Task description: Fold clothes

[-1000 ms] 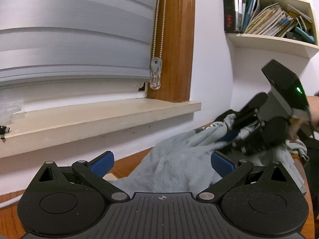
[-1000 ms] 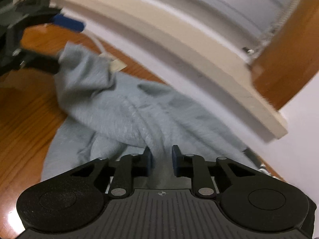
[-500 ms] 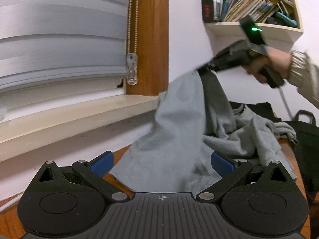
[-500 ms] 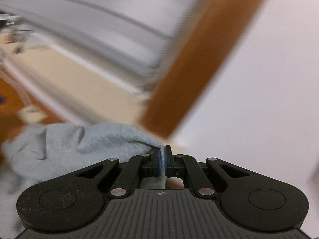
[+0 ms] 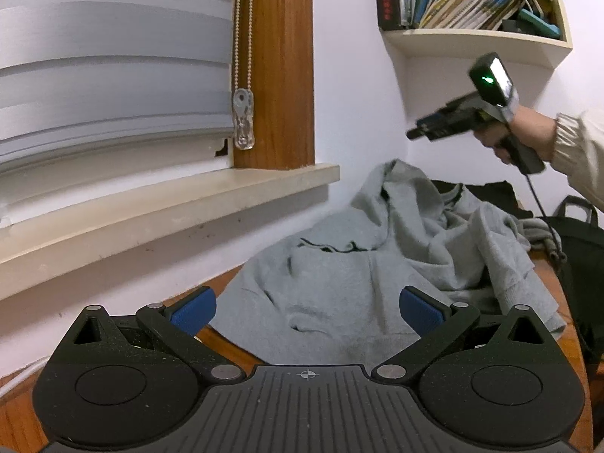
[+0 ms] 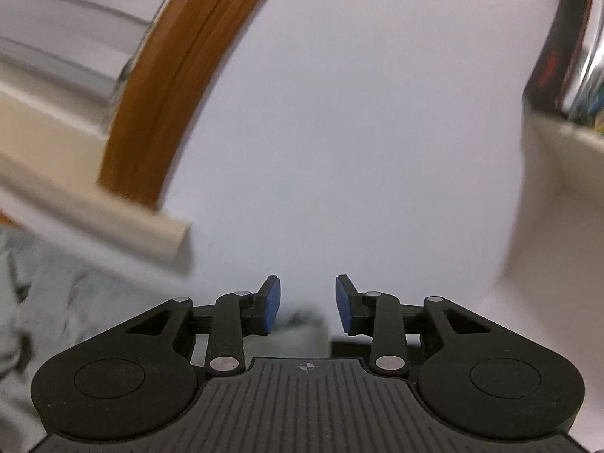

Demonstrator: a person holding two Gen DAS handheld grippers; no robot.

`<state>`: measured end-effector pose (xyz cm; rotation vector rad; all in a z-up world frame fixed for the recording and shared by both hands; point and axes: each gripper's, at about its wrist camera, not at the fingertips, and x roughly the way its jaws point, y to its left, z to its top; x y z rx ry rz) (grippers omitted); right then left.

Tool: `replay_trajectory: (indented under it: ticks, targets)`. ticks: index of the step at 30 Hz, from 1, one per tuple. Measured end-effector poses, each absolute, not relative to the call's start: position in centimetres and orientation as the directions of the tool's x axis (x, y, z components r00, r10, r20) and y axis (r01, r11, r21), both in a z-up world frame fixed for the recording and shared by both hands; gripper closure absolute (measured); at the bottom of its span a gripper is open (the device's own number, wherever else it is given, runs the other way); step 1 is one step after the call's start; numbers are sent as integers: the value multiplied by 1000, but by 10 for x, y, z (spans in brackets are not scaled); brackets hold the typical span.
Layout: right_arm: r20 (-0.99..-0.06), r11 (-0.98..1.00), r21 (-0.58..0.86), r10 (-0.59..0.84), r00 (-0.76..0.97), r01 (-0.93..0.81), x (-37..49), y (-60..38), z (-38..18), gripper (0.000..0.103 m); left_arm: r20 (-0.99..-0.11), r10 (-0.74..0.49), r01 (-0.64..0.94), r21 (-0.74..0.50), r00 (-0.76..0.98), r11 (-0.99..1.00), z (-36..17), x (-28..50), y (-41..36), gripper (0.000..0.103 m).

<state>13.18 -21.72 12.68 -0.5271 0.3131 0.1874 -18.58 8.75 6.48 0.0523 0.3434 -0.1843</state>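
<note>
While both tongs gape — left tongs (image 5: 307, 307), right tongs (image 6: 307, 304) — empty.

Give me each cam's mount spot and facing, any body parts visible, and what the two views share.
Left wrist: on the left gripper, low over the table, facing the grey garment, the windowsill and the right gripper held by a hand.
Right wrist: on the right gripper, raised, facing the white wall; no hand shows.
Shared: garment, windowsill, wooden window frame, bookshelf.

Windowsill (image 5: 170, 204) and shelf (image 5: 475, 39) overhang the crumpled grey garment (image 5: 377, 264) against the wall.
</note>
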Motion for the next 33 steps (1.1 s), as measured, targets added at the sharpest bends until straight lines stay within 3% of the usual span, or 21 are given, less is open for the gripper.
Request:
replay_trajectory:
  ticks: [6, 9, 11, 12, 18, 23, 27, 30, 32, 33]
  targets:
    - [-417, 867, -350, 196, 888, -356, 92, -252, 110, 53, -407, -193, 225, 30, 893, 974, 57, -167, 64, 2]
    - [-457, 862, -294, 253, 853, -413, 65, -255, 99, 51, -452, -205, 259, 62, 868, 964, 53, -155, 47, 9]
    - [-480, 852, -279, 276, 832, -444, 51, -254, 87, 50, -487, -220, 286, 63, 845, 956, 50, -147, 38, 25]
    - [-491, 848, -271, 285, 823, -456, 46, -254, 80, 50, -505, -224, 295, 64, 833, 953, 49, -143, 34, 27]
    - [-519, 838, -282, 277, 809, -468, 25, -252, 41, 49, -602, -220, 316, 58, 768, 947, 31, -123, 21, 35]
    - [-542, 869, -203, 284, 791, -451, 28, -259, 17, 47, -609, -230, 309, 26, 759, 951, 31, -118, 20, 42]
    - [-535, 894, -138, 294, 792, -426, 32, -267, 8, 40, -610, -223, 299, 24, 760, 954, 32, -117, 20, 51]
    - [-523, 905, -110, 299, 798, -411, 32, -271, 5, 37, -599, -208, 285, 35, 773, 958, 33, -117, 21, 68]
    - [-519, 909, -95, 303, 800, -406, 32, -273, 3, 37, -592, -199, 276, 42, 781, 960, 33, -118, 22, 88]
    - [-517, 911, -87, 305, 800, -403, 32, -274, 3, 37, -588, -194, 271, 46, 785, 961, 34, -118, 23, 92]
